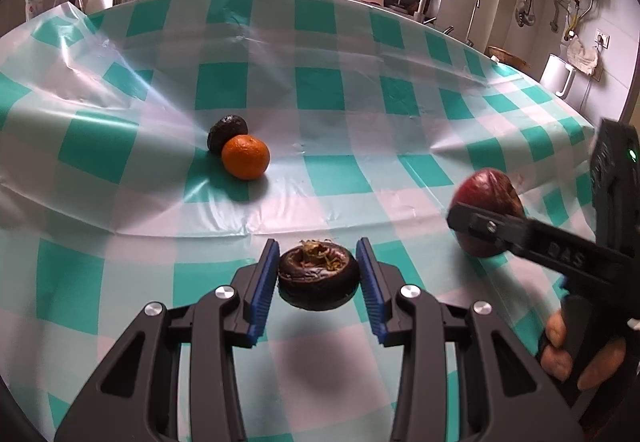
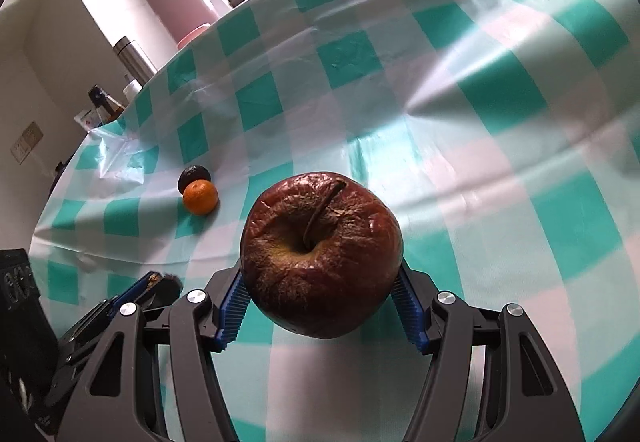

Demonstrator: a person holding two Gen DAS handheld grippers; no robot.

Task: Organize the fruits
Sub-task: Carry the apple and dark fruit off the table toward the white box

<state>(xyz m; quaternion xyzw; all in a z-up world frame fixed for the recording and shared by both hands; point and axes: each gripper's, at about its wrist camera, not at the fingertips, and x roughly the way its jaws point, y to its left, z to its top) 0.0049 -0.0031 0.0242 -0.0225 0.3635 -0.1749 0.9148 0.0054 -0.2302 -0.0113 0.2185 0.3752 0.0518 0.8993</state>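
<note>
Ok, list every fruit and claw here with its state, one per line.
Apple: shrivelled, stem up, gripped by the right claw.
Dark fruit: wrinkled, between the left claw's pads; contact unclear.
Orange: on the tablecloth, touching the black fruit.
Black fruit: on the cloth behind the orange.
Right claw: shut on the apple.
Left claw: around the dark fruit, narrow gaps showing.

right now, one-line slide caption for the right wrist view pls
Right gripper grips a shrivelled red apple above the checked tablecloth.
</note>
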